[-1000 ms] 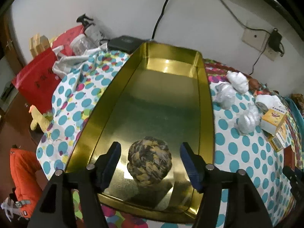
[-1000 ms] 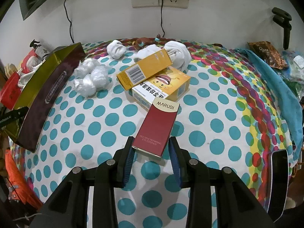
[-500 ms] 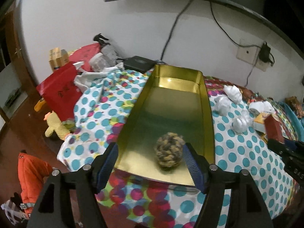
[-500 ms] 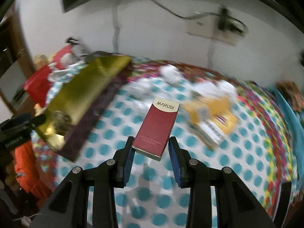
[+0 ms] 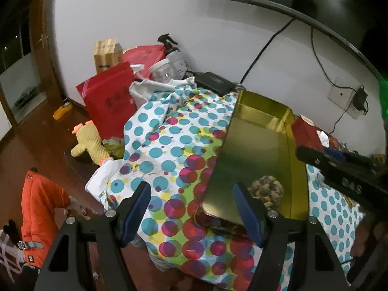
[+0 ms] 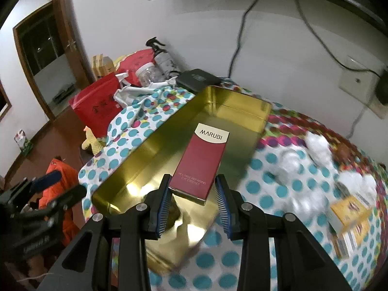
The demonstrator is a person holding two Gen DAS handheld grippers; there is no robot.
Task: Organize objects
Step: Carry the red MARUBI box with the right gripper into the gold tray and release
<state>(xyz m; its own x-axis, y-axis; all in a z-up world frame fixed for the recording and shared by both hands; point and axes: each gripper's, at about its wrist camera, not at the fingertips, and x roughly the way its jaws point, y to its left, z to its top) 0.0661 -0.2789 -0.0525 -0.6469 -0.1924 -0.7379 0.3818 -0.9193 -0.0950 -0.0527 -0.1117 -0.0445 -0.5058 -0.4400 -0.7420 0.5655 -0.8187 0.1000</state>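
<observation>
A long gold tin tray (image 5: 257, 145) (image 6: 150, 150) lies on the polka-dot tablecloth. A braided rope ball (image 5: 268, 190) sits at the tray's near end. My left gripper (image 5: 191, 208) is open and empty, held back and left of the tray over the table's edge. My right gripper (image 6: 192, 202) is shut on a dark red MARUBI box (image 6: 201, 162) and holds it above the tray. The red box (image 5: 306, 131) and the right gripper's black arm (image 5: 339, 172) show at the right of the left wrist view.
White crumpled bags (image 6: 317, 145) and yellow boxes (image 6: 349, 213) lie on the cloth right of the tray. A red bag (image 5: 109, 97), a jar, a spray bottle and a black device (image 5: 214, 82) crowd the far left. A yellow plush toy (image 5: 88, 143) and orange jacket (image 5: 38, 206) lie on the floor.
My right gripper lifted the red box and carried it left over the tray. My left gripper pulled back and left, away from the rope ball.
</observation>
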